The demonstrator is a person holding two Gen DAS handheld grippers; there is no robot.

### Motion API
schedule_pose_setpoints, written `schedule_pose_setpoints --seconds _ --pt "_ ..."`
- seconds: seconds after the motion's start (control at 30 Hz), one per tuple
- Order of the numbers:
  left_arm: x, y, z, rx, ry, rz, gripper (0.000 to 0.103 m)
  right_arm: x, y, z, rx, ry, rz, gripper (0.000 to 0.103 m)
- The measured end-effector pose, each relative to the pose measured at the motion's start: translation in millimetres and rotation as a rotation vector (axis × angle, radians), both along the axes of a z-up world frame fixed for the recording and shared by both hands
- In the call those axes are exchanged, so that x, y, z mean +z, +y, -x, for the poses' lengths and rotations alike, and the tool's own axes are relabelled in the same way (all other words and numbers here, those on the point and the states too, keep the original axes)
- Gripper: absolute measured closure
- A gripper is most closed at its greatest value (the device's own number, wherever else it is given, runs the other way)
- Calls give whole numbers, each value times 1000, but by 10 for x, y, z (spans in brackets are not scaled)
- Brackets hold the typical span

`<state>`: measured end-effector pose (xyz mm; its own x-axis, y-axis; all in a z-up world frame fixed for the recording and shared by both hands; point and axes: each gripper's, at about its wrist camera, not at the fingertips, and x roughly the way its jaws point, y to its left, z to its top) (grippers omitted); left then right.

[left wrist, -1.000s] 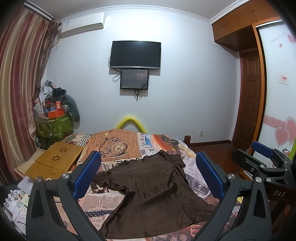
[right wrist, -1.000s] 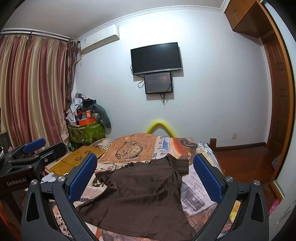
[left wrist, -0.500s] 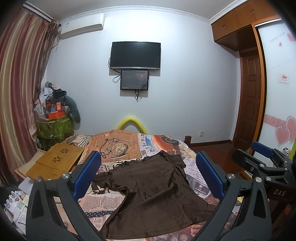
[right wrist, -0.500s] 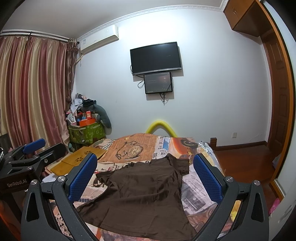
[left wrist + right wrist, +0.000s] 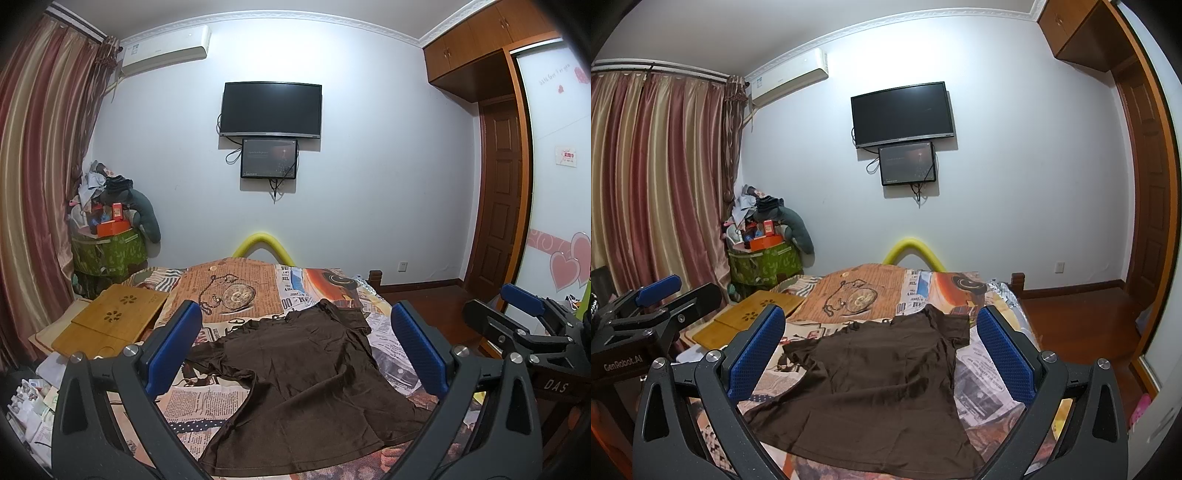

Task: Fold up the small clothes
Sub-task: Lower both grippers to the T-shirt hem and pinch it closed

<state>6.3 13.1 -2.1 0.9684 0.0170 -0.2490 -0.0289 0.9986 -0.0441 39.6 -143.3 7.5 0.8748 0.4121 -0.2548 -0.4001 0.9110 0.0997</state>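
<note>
a: two grippers, we hold the left gripper and right gripper spread wide, gripping nothing.

b: and the brown t-shirt?

a: we see it ahead, framed between both pairs of jaws, untouched, lying unfolded on the printed bedspread.

both wrist views face tv wall across bed, side by side.

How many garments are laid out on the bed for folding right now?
1: a brown T-shirt, spread flat on the newspaper-print bedcover. The heap of clothes in the left corner may hold more, but those are off the bed.
</note>
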Motion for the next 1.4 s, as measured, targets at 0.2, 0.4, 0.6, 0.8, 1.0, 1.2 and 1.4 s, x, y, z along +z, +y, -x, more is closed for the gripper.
schedule_pose_setpoints --seconds 0.2,0.4,0.6,0.8,1.0,1.2,1.4 --pt "-29 0 -32 -8 1 -2 0 -37 -2 -24 -15 3 -13 0" --pt "-113 167 -338 6 31 -14 0 -115 -41 -280 -41 47 -6 0" --pt "-302 593 -975 57 144 11 0 -313 -102 -780 -64 131 4 0" --pt "-733 1117 -1731 152 314 -4 0 -638 -149 -1267 -73 231 41 0" --pt "-1218 1615 -2358 216 459 68 0 -963 -170 -1744 -52 375 83 11" --pt "-1703 1891 -2884 243 597 38 0 -1231 -161 -2159 -34 463 124 26" --pt "-2144 2074 -3233 231 701 12 0 -1493 -120 -2663 -11 515 189 33"
